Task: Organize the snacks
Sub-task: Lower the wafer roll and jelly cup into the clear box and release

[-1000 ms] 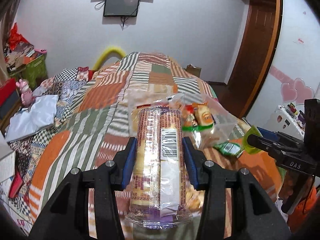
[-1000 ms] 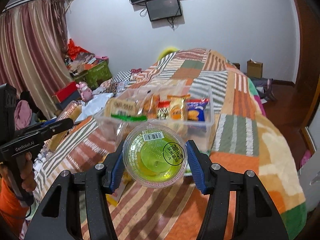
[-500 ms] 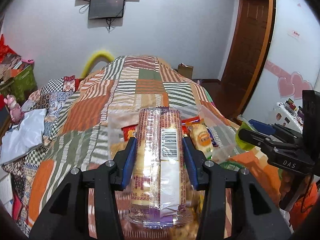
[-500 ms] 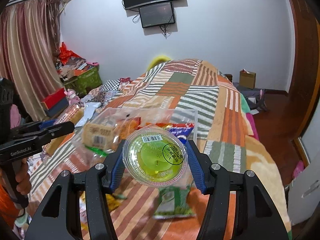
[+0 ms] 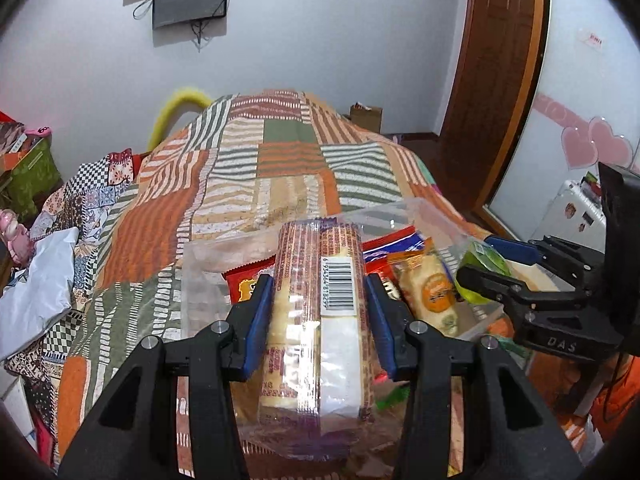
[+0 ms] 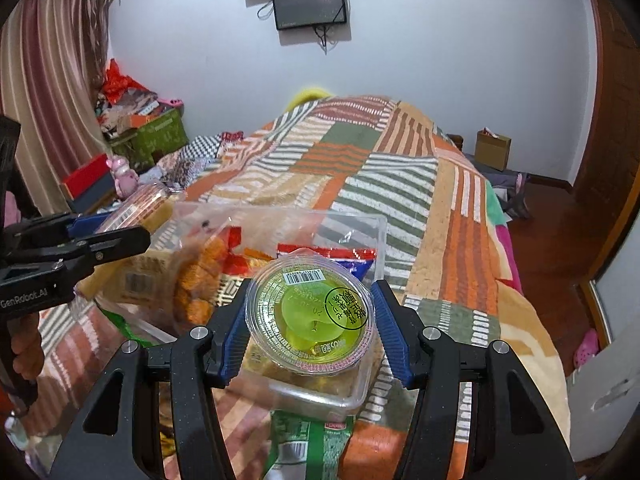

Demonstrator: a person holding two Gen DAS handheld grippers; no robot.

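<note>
While both hands hold their tools out over the bed, the left gripper is clamped on a long biscuit packet; its blue pads press the packet's two long sides, the packet lies lengthwise between the fingers with its barcode facing up, and its far end reaches out past the fingertips; the right gripper is closed on a round jelly cup, green inside under a clear lid, pinched across its width with the lid tipped towards the camera; just beyond and beneath both sits a clear plastic bin on the patchwork quilt, already holding several packets, a red one and an orange-labelled bun among them; the biscuit packet hangs over the bin's left part, the jelly cup over its near right corner; a green packet lies on the quilt just in front of the bin, outside it; further off, the quilt runs up to the white wall, where a dark screen hangs.
</note>
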